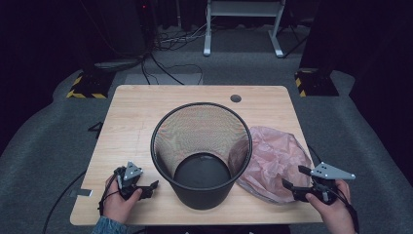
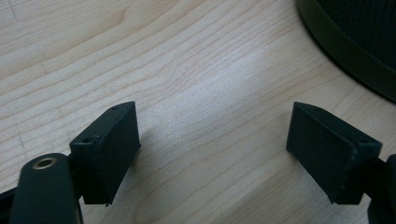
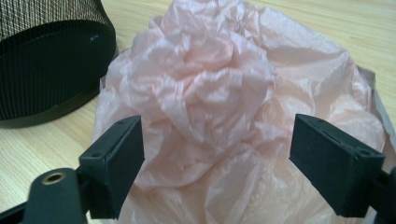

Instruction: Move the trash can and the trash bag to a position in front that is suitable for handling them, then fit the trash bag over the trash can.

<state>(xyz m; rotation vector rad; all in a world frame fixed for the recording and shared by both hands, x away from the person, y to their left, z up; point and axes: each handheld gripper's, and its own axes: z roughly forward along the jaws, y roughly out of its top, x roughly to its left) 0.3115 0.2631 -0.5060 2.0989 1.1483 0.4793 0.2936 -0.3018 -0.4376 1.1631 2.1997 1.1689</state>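
A black mesh waste bin (image 1: 201,151) stands upright in the middle of the wooden table (image 1: 136,112). A crumpled pink plastic bag (image 1: 275,161) lies on the table against the bin's right side. My right gripper (image 1: 296,179) hovers at the bag's near right edge, open, its jaws wide apart above the crumpled bag (image 3: 205,88) with nothing pressed between them. My left gripper (image 1: 151,187) rests low at the table's near left, open, with bare wood (image 2: 210,116) between its jaws. The bin's rim (image 2: 345,42) curves past it at the upper right.
A small dark round grommet (image 1: 235,98) sits near the table's far edge. Grey carpet surrounds the table, with cables and a white stand's legs (image 1: 243,29) on the floor behind. Bare wood lies to the left of the bin and behind it.
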